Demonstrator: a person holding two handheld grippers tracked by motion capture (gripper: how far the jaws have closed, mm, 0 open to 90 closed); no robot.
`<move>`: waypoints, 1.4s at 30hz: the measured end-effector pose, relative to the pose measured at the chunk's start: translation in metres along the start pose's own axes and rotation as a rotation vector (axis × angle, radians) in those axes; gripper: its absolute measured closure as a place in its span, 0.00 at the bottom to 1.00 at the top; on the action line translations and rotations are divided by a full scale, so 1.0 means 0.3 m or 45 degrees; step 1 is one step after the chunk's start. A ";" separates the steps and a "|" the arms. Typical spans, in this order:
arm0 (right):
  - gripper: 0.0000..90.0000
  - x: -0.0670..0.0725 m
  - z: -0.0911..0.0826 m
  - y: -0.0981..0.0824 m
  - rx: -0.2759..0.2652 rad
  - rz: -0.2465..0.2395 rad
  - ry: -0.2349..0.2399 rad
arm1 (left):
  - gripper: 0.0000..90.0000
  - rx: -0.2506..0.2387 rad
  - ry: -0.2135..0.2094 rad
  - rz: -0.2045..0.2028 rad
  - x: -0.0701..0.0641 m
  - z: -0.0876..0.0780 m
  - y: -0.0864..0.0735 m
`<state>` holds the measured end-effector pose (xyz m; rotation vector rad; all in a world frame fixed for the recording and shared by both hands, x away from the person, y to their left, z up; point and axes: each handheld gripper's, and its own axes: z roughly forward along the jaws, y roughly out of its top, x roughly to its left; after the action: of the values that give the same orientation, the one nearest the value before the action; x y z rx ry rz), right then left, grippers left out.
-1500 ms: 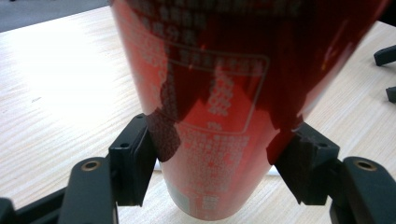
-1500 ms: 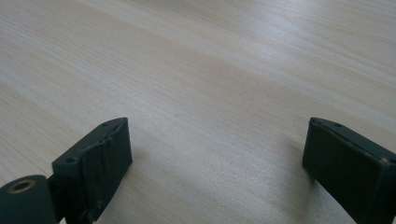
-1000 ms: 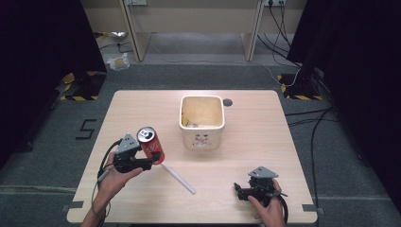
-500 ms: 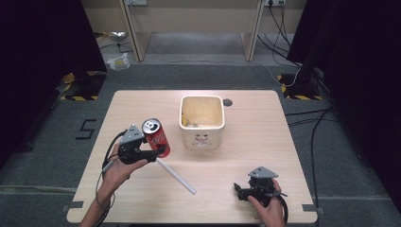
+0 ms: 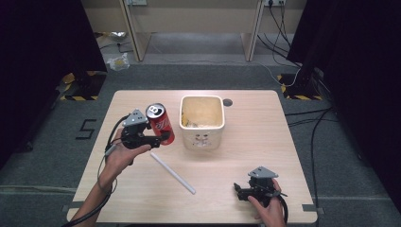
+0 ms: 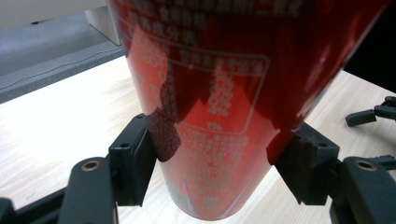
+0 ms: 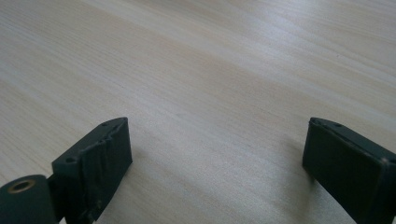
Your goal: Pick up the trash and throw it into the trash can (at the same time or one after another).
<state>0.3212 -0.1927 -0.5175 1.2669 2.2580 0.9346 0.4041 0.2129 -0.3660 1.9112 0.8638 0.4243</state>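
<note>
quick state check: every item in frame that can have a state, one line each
red can: clamped in left gripper, lifted off the table, tilted
left gripper: shut on the can
right gripper: open, nothing between jaws
cream bin: upright, open top
white tube: lying flat on table

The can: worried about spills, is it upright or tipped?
Tipped. The can leans with its top away from the tub, clamped in the left hand-held gripper.

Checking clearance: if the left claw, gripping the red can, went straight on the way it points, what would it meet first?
Probably the cream bin: the left claw with its red can points right at it, depth uncertain.
</note>
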 end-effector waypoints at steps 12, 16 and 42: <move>0.09 0.001 0.000 0.000 -0.002 0.003 -0.002 | 0.38 -0.017 -0.006 0.015 0.006 0.046 0.097; 0.09 0.001 0.000 0.000 -0.001 0.006 -0.001 | 0.38 -0.023 -0.013 0.016 0.003 0.073 0.131; 0.09 0.000 0.000 0.000 -0.002 -0.004 0.003 | 0.38 0.000 -0.025 -0.018 0.007 0.268 0.223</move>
<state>0.3212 -0.1925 -0.5174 1.2613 2.2603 0.9373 0.4807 0.1444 -0.3462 1.9052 0.8637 0.3961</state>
